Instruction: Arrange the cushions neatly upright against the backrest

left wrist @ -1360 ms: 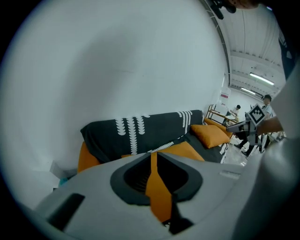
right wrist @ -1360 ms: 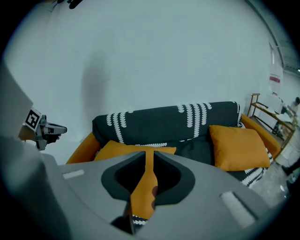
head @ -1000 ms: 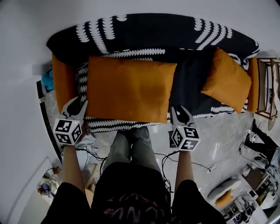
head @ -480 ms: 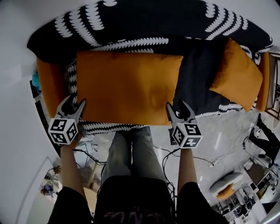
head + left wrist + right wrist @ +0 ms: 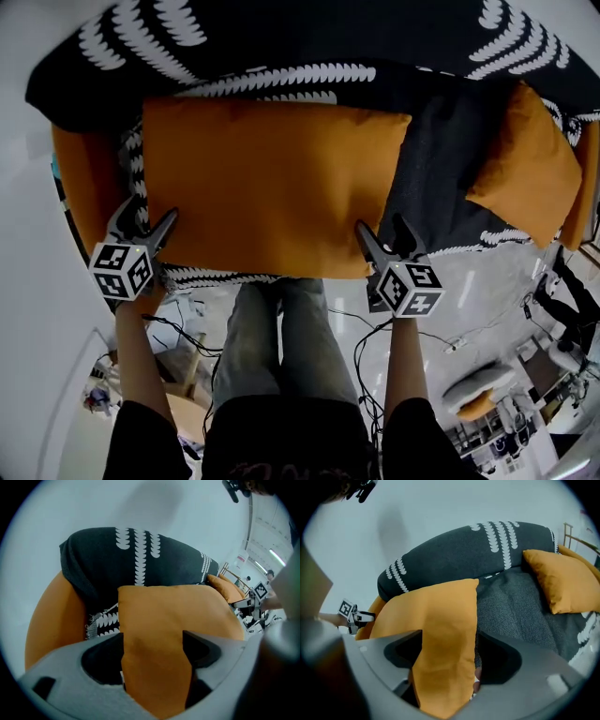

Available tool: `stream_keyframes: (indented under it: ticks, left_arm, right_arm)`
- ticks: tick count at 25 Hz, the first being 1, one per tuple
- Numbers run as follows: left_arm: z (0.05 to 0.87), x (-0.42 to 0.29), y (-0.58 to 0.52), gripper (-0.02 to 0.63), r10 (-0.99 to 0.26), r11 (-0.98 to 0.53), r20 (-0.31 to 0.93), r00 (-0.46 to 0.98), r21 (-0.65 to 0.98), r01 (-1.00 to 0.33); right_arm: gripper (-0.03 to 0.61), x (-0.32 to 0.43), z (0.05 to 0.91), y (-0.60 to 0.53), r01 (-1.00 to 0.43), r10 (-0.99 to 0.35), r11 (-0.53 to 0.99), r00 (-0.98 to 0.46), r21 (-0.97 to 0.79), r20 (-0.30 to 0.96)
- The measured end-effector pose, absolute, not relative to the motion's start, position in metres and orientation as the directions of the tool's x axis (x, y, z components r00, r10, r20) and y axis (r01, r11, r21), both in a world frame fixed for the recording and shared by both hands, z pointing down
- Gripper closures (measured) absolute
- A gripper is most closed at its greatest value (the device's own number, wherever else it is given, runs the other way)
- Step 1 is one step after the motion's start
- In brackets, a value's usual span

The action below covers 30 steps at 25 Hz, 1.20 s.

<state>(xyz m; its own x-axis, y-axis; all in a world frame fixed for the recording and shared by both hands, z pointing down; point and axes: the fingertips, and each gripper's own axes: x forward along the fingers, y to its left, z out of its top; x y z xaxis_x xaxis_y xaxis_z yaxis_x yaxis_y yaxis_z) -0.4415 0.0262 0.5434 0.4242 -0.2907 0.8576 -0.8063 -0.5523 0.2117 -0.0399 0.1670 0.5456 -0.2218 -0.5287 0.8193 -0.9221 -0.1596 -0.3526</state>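
Note:
A large orange cushion (image 5: 272,187) lies across the left of the black, white-patterned sofa, its far edge by the backrest (image 5: 309,37). My left gripper (image 5: 145,220) is at its near left corner and my right gripper (image 5: 382,234) at its near right corner. Both sets of jaws are opening, each with a cushion corner between them. In the left gripper view the cushion (image 5: 178,620) fills most of the gap. In the right gripper view the cushion (image 5: 440,620) hangs apart from the right jaw. A smaller orange cushion (image 5: 525,159) leans at the sofa's right end.
Orange armrests (image 5: 80,178) close the sofa's ends. The dark seat (image 5: 511,602) shows between the two cushions. The person's legs (image 5: 272,328) stand against the sofa front. Cables (image 5: 441,347) trail over the pale floor, with clutter (image 5: 506,412) at the lower right.
Both grippers' jaws have spread wider at the large cushion's near corners. The sofa and cushion have come nearer and larger in the head view, the cushion closer to the backrest.

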Motion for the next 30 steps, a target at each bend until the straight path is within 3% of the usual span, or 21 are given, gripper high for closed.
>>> stream_keyframes:
  ticks: [6, 10, 14, 19, 21, 30]
  left_arm:
    - [0.579, -0.442, 0.022, 0.163, -0.211, -0.571, 0.881, 0.423, 0.240, -0.785]
    - [0.585, -0.440, 0.016, 0.107, -0.161, -0.603, 0.887, 0.432, 0.258, -0.755]
    - [0.601, -0.441, 0.024, 0.106, -0.092, -0.613, 0.889, 0.448, 0.304, -0.729]
    - [0.597, -0.433, 0.026, 0.161, -0.032, -0.611, 0.862, 0.506, 0.383, -0.693]
    - [0.599, -0.430, 0.026, 0.215, -0.024, -0.620, 0.855, 0.517, 0.393, -0.679]
    - [0.580, -0.429, 0.032, 0.374, -0.148, -0.652, 0.864, 0.482, 0.282, -0.704]
  right_arm:
    - [0.188, -0.045, 0.573, 0.166, -0.913, -0.489, -0.137, -0.274, -0.383, 0.828]
    - [0.148, -0.044, 0.586, 0.162, -0.907, -0.442, -0.130, -0.309, -0.401, 0.842]
    - [0.144, -0.058, 0.606, 0.168, -0.876, -0.379, -0.153, -0.376, -0.458, 0.846]
    - [0.171, -0.065, 0.604, 0.164, -0.848, -0.361, -0.171, -0.419, -0.501, 0.833]
    - [0.200, -0.068, 0.606, 0.161, -0.855, -0.374, -0.153, -0.414, -0.495, 0.830]
    - [0.312, -0.082, 0.584, 0.157, -0.931, -0.424, -0.054, -0.307, -0.362, 0.852]
